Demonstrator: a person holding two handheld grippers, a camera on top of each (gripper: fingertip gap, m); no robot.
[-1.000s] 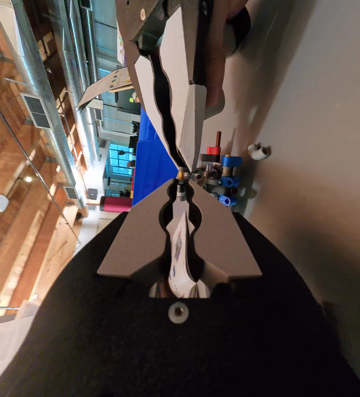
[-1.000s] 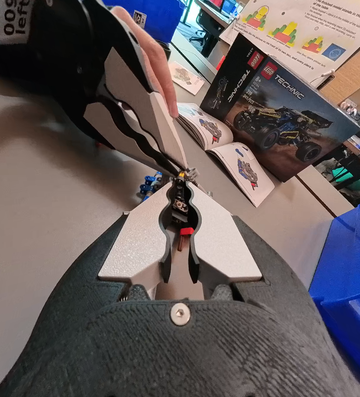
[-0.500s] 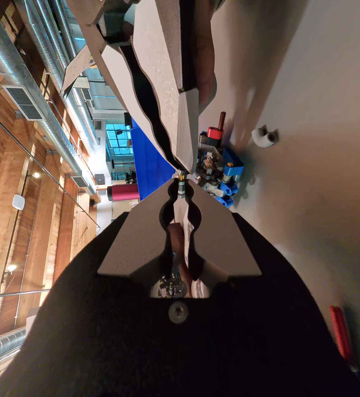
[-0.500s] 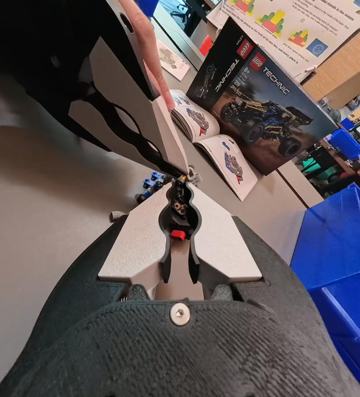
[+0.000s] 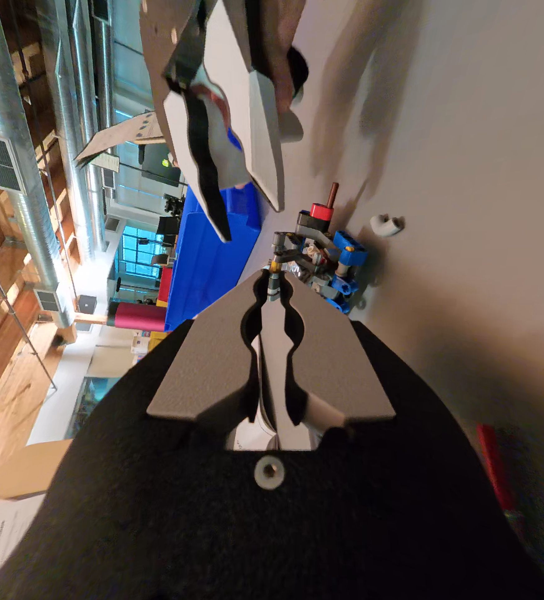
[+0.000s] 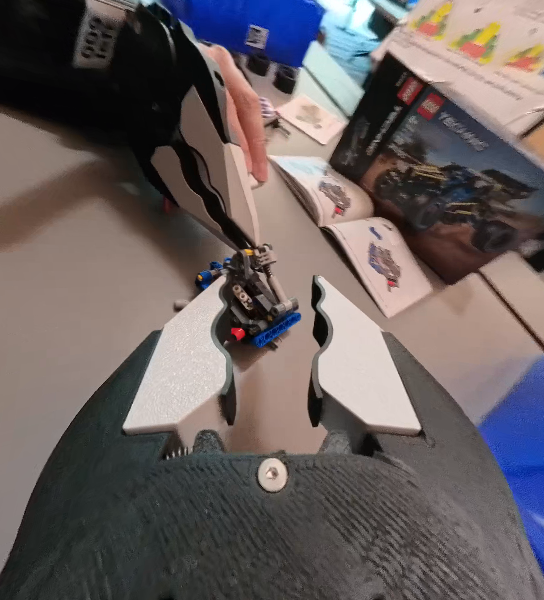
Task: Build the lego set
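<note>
A small brick assembly (image 5: 322, 259) of grey, black and blue parts with a red piece stands on the grey table (image 5: 459, 162). My left gripper (image 5: 274, 282) is shut on a grey pin with a yellow band at the assembly's top. The right wrist view shows the same pinch, with the left gripper (image 6: 248, 246) coming in from the upper left. My right gripper (image 6: 267, 282) is open. The assembly (image 6: 257, 305) stands between its fingers, close to the left finger, and is not gripped. In the left wrist view the right gripper (image 5: 251, 220) hangs open above the assembly.
A white elbow piece (image 5: 386, 224) and a red piece (image 5: 494, 470) lie on the table. An open instruction booklet (image 6: 361, 233) and a dark toy box (image 6: 452, 168) stand to the right. Blue bins (image 6: 540, 422) sit at the table's right side. A small grey piece (image 6: 179, 304) lies left. The tips of both grippers are at nearly the same place.
My right gripper was shut at the assembly's top pin; it has opened, let go and drawn back. My left gripper keeps its pinch on the pin.
</note>
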